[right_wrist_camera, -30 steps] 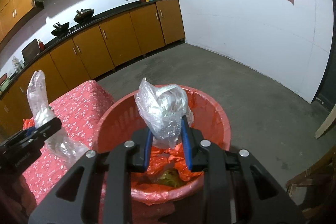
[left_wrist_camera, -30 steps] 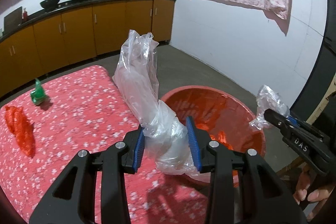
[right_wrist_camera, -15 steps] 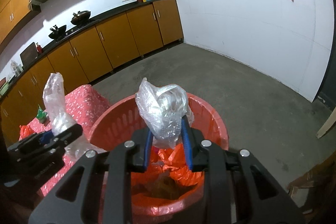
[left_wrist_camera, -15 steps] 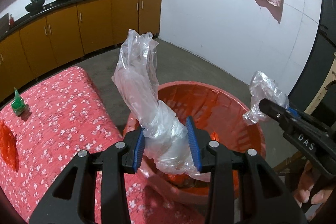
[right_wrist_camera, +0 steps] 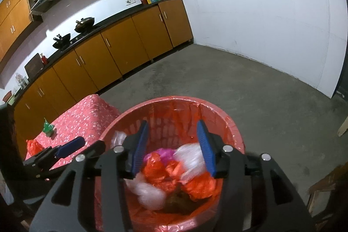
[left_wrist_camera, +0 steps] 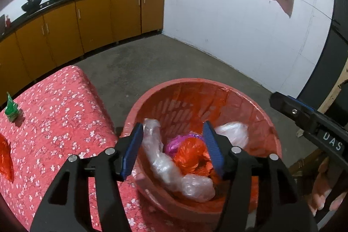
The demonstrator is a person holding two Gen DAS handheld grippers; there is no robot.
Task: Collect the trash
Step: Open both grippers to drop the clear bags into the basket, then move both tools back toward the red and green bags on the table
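Hovering above the red basket point(left_wrist_camera: 258, 108), the left gripper point(left_wrist_camera: 174, 147) has its jaws opening, blue pads apart with nothing pressed between them; the long clear plastic bag point(left_wrist_camera: 174, 169) lies below in the basket, slightly blurred, apart from both pads. Right gripper point(right_wrist_camera: 174, 147) is likewise over the basket, jaws opening, pads apart; the crumpled clear plastic wad point(right_wrist_camera: 191, 158) sits in the basket under and between them, blurred, and I cannot tell whether it touches the right pad. Basket is lined with a red bag point(right_wrist_camera: 217, 119) folded over the rim. Contents seen from the left wrist: orange-red crumpled plastic point(left_wrist_camera: 191, 153), a bit of pink-purple plastic point(left_wrist_camera: 174, 142), and a second clear wad point(left_wrist_camera: 232, 132) toward the far right side. From the right wrist another pale wad point(right_wrist_camera: 150, 190) lies low at the near left, heavily blurred. Basket stands on the grey floor point(right_wrist_camera: 271, 101) just beside the table with the red floral cloth point(left_wrist_camera: 56, 114). On the cloth, well apart from the basket: a small green wrapper point(left_wrist_camera: 12, 107) and a red plastic scrap point(left_wrist_camera: 5, 158) at the left edge. Right gripper shows at the right edge of the left view, a person's fingers point(left_wrist_camera: 326, 195) under it
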